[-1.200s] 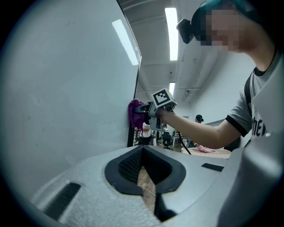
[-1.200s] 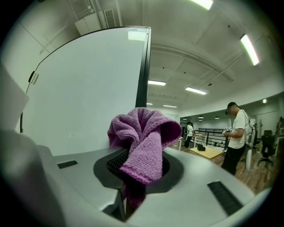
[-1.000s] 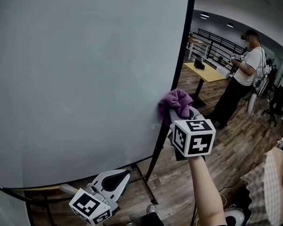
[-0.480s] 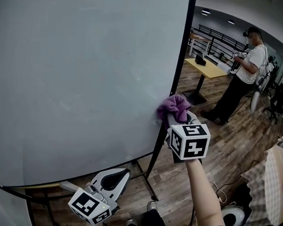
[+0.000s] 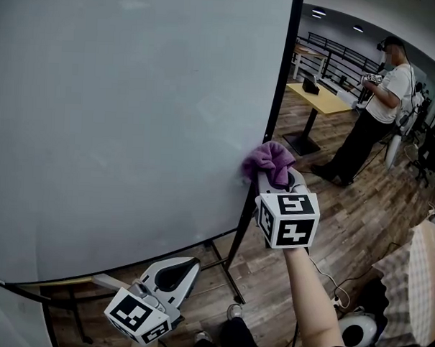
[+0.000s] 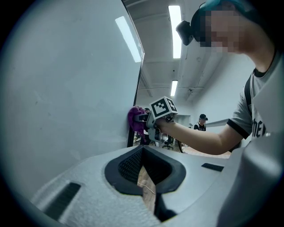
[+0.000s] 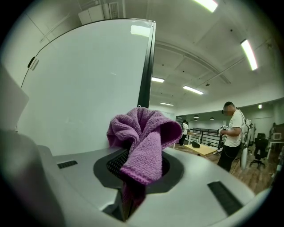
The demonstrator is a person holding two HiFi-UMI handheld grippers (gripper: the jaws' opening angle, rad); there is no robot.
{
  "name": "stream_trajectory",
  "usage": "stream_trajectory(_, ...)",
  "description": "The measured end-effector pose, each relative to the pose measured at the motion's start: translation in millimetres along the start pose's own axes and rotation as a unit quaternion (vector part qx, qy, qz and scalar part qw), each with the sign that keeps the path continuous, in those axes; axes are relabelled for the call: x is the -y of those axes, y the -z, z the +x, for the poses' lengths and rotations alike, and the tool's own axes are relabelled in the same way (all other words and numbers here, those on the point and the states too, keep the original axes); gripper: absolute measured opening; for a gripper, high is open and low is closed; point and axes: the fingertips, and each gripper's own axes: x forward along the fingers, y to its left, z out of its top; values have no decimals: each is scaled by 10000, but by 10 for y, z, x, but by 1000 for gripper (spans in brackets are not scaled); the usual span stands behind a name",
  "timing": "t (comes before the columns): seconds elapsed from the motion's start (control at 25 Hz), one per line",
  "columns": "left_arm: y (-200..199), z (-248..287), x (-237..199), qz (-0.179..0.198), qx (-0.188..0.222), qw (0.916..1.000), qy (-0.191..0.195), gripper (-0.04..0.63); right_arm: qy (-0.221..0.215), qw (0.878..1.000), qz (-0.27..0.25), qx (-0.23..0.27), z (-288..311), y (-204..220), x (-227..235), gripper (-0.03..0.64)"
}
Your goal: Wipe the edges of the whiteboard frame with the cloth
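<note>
The whiteboard ran past the top and left edges of the head view, so its frame showed only along the right side and the bottom. The bunched cloth covered the spot where it met that frame, and its lower end vanished between the jaws of the right gripper. The hand holding the left gripper lay out of sight.

The cloth is purple. The board is pale grey-white with a black frame. The cube is white with black square marks. The floor is brown wood planks. The table is yellow. A person wears white and black
</note>
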Motion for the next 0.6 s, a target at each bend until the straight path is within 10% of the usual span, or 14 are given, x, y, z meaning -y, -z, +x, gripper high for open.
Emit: stream_trajectory(0.6,34,-17,-54,-47,-1,10000,7,17,-87,9999,55,42,-11,71,-101,66)
